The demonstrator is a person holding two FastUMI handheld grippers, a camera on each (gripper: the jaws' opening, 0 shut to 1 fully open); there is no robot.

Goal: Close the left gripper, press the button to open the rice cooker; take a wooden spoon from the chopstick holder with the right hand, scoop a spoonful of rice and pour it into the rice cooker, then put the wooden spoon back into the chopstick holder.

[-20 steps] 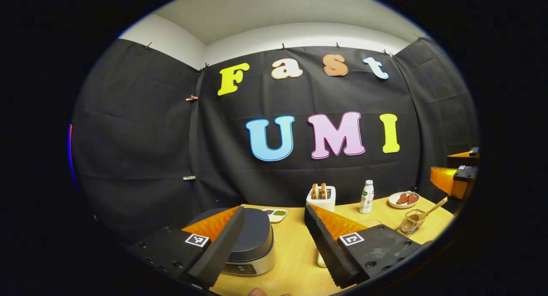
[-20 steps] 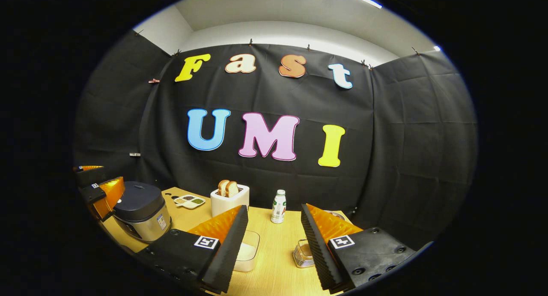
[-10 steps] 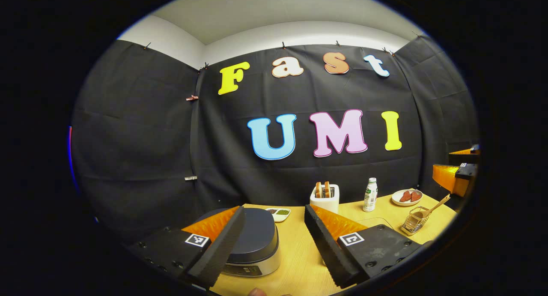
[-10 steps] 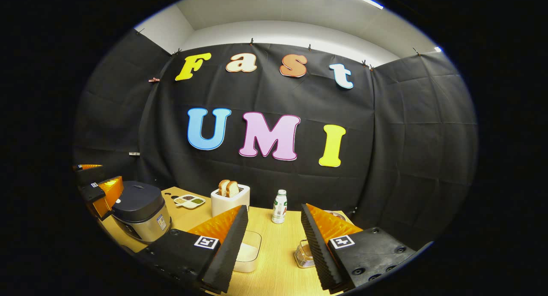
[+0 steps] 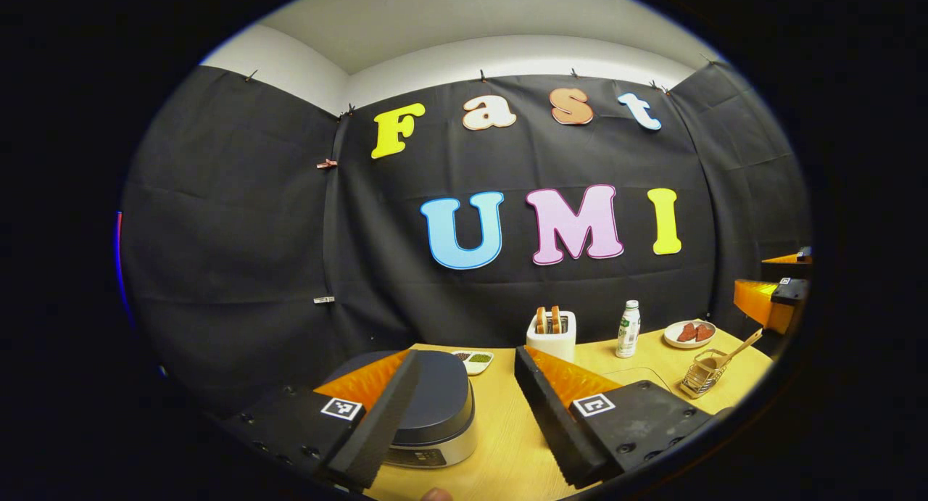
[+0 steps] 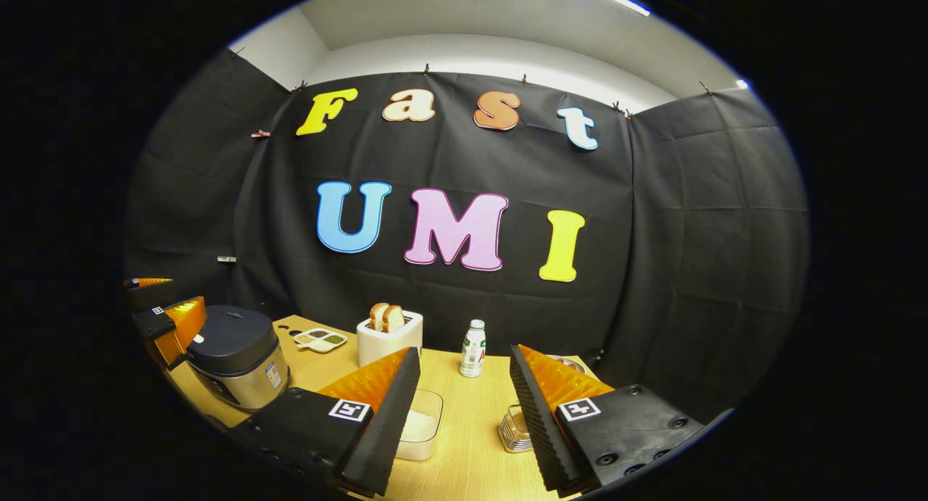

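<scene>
The rice cooker [image 5: 435, 407], silver with a dark lid that is down, sits low between my left gripper's [image 5: 465, 357] fingers, which stand wide apart and hold nothing. It also stands at the table's left [image 6: 235, 356], with the left gripper [image 6: 165, 320] just beyond it. A wooden spoon [image 5: 738, 347] leans in the wire chopstick holder [image 5: 699, 376] at the right. My right gripper [image 6: 464, 356] is open over the table. A clear box of rice [image 6: 419, 430] lies by its left finger, and the holder [image 6: 515, 432] is partly hidden behind its right finger.
A white toaster with bread [image 6: 389, 336], a small bottle [image 6: 473, 349] and a divided dish of grains [image 6: 321, 338] stand along the back of the wooden table [image 6: 464, 450]. A plate with red slices [image 5: 689, 333] sits at the back right. Black cloth walls enclose the table.
The left gripper view has shifted slightly, so the rice cooker sits a little further right between its fingers. The right gripper has hardly moved. Both stay open.
</scene>
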